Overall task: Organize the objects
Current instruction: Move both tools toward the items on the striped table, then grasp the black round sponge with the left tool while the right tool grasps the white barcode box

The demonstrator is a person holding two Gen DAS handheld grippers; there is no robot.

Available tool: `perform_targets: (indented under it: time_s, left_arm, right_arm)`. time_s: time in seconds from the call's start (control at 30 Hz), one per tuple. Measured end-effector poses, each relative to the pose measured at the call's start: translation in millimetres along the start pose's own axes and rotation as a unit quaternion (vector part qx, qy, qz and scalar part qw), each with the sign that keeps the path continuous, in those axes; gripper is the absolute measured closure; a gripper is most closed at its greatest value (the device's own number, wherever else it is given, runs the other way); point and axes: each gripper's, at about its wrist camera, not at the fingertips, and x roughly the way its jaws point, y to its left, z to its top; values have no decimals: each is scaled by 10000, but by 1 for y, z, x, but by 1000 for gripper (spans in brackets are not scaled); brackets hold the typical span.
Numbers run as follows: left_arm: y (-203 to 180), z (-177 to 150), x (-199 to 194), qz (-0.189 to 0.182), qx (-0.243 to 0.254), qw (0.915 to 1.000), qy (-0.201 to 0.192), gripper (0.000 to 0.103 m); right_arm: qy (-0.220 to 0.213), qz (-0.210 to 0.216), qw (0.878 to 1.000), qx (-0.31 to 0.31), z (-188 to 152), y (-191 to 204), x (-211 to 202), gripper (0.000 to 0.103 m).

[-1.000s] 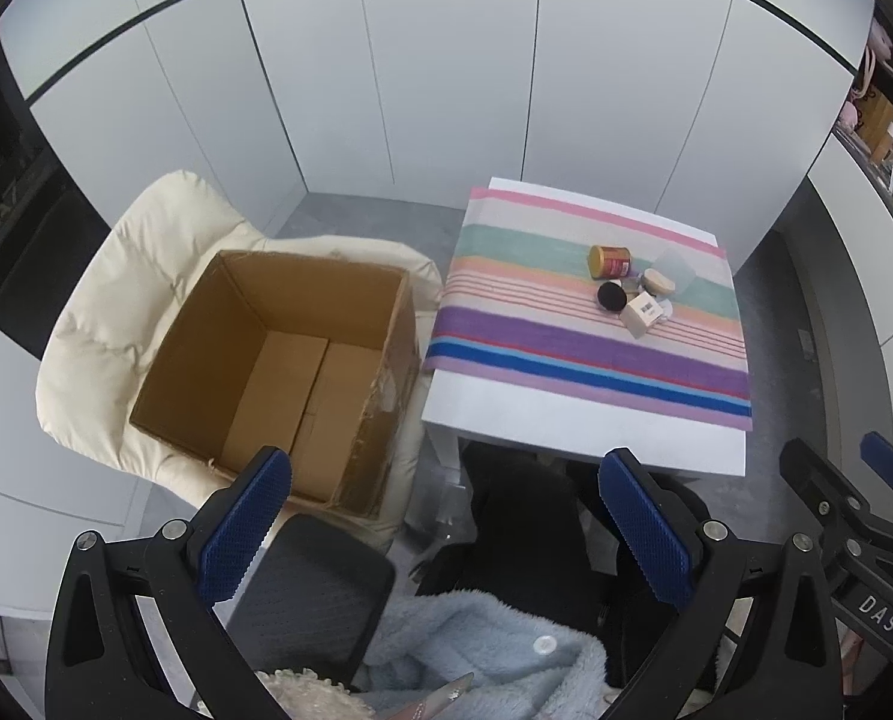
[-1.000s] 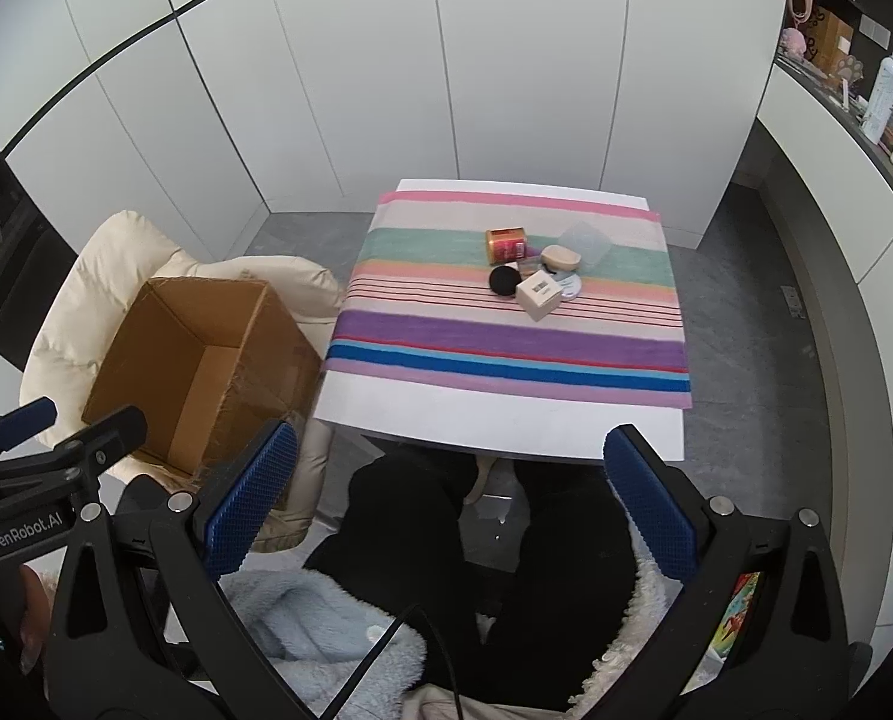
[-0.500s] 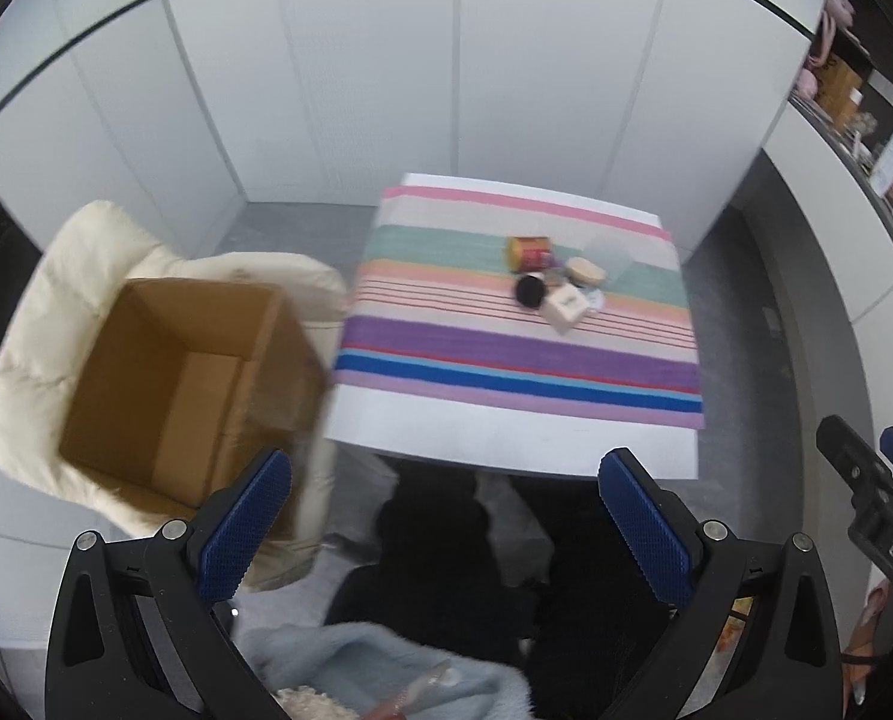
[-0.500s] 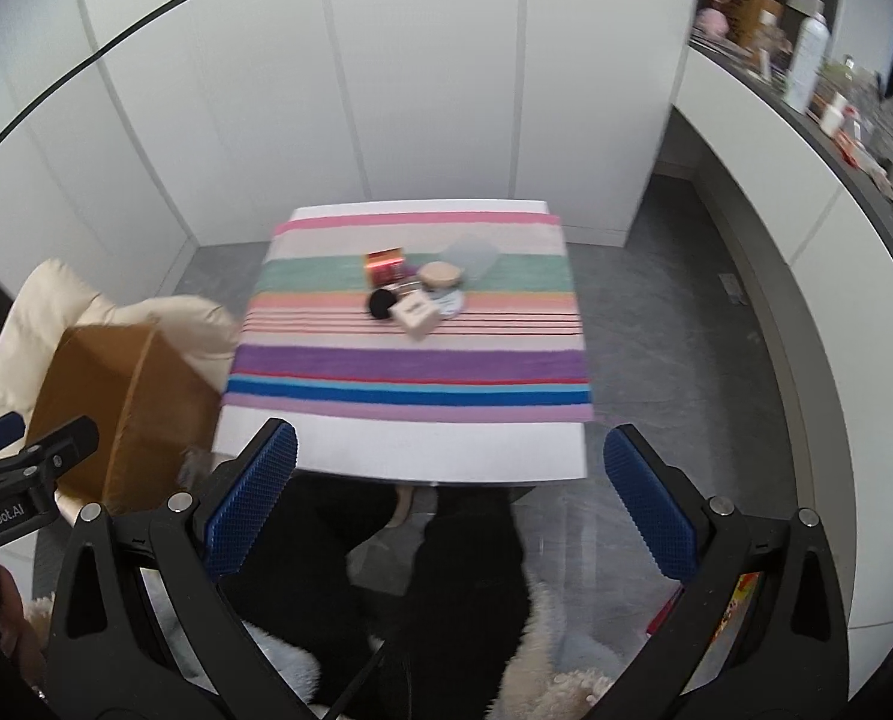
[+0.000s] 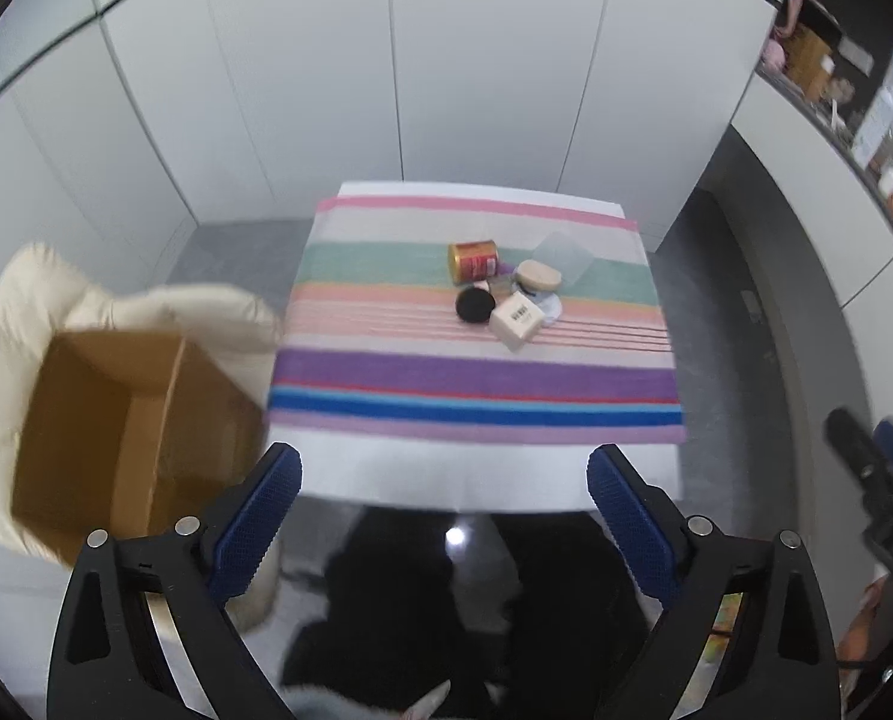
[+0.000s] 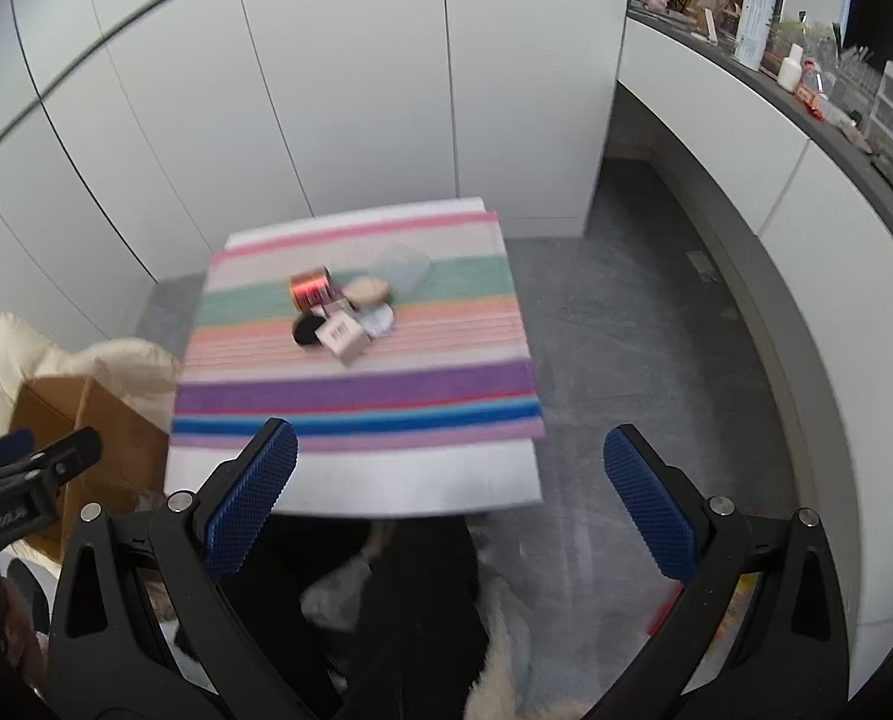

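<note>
1. While we hold both tools well above and short of the table (image 5: 386, 477), our left gripper (image 5: 440, 489) has its blue-padded fingers (image 5: 254, 510) spread wide with nothing between them.
2. Our right gripper (image 6: 449, 486) is spread just as wide and likewise grips nothing; its tip also shows at the right edge of the left view.
3. We see a striped cloth (image 5: 476, 372) covering most of the white table, with a bare white strip along the near edge.
4. We find the objects bunched together on the far middle of the cloth, touching or overlapping one another.
5. We note a red can (image 5: 473, 260) lying on its side at the back left of the bunch.
6. We see a black round puff (image 5: 475, 305) just in front of the can, and a cream cube box (image 5: 518, 320) right beside it.
7. We make out a tan round lid (image 5: 539, 276) behind the box and a clear square container (image 5: 561, 256) at the far right of the bunch.
8. We see an open cardboard box (image 5: 122, 432) resting on a cream padded chair (image 5: 26, 288), just left of the table; its inside looks bare, though blurred.
</note>
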Motion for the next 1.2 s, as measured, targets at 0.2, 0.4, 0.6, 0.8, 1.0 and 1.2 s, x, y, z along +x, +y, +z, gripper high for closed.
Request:
perform_targets:
  time_s: [0.2, 0.4, 0.6, 0.8, 1.0, 1.2]
  left_arm:
    - [9, 15, 63, -289, -259, 9992, 48, 5]
    - [11, 37, 136, -264, -149, 9995, -29, 5]
    - [22, 57, 221, -308, -121, 9993, 190, 5]
    - [40, 56, 288, -535, -360, 9965, 531, 5]
    - [41, 47, 333, -664, -306, 9944, 762, 5]
    - [26, 55, 357, -1026, -229, 9924, 632, 5]
  right_arm:
    - [-252, -31, 9997, -51, -1, -5, 47, 0]
    - [-85, 735, 9965, 386, 5, -14, 124, 0]
    - [-69, 901, 9941, -608, 6, 29, 216, 0]
    - [43, 1331, 9746, -1802, -11, 84, 318, 2]
    - [315, 1257, 9612, -2435, -24, 122, 385, 23]
    - [81, 1459, 9730, -1787, -16, 100, 378, 47]
